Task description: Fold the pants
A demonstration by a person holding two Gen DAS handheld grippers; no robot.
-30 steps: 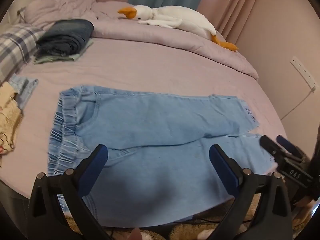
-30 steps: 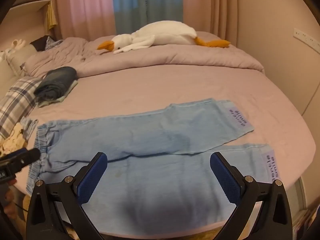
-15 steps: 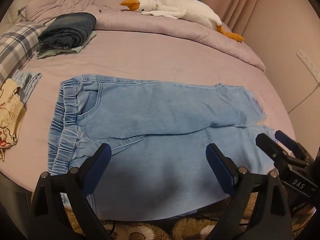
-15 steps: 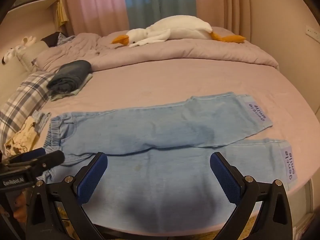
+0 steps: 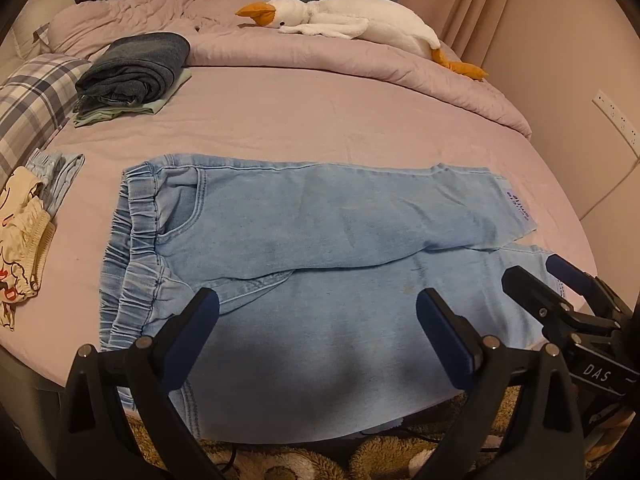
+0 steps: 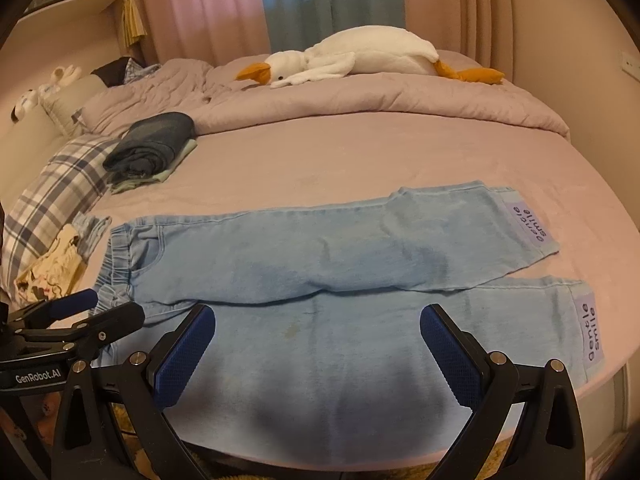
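Observation:
Light blue denim pants [image 5: 320, 240] lie flat on the pink bed, waistband to the left, both legs running right; they also show in the right wrist view [image 6: 340, 264]. The near leg hangs over the bed's front edge. My left gripper [image 5: 318, 320] is open and empty, above the near leg close to the waistband. My right gripper [image 6: 318, 336] is open and empty, above the near leg toward the cuffs. The right gripper also shows in the left wrist view [image 5: 560, 292]; the left gripper also shows at the left of the right wrist view [image 6: 92, 312].
A folded stack of dark clothes [image 5: 132, 68] sits at the back left. A plaid pillow [image 5: 32, 96] and crumpled garments [image 5: 20, 236] lie at the left edge. A white goose plush [image 5: 352, 24] rests on the bunched duvet [image 6: 360, 100] at the back. A patterned rug [image 5: 280, 460] is below.
Both grippers have risen and drawn back a little, so more of the bed and pants shows. The pants have not moved. Both stay open.

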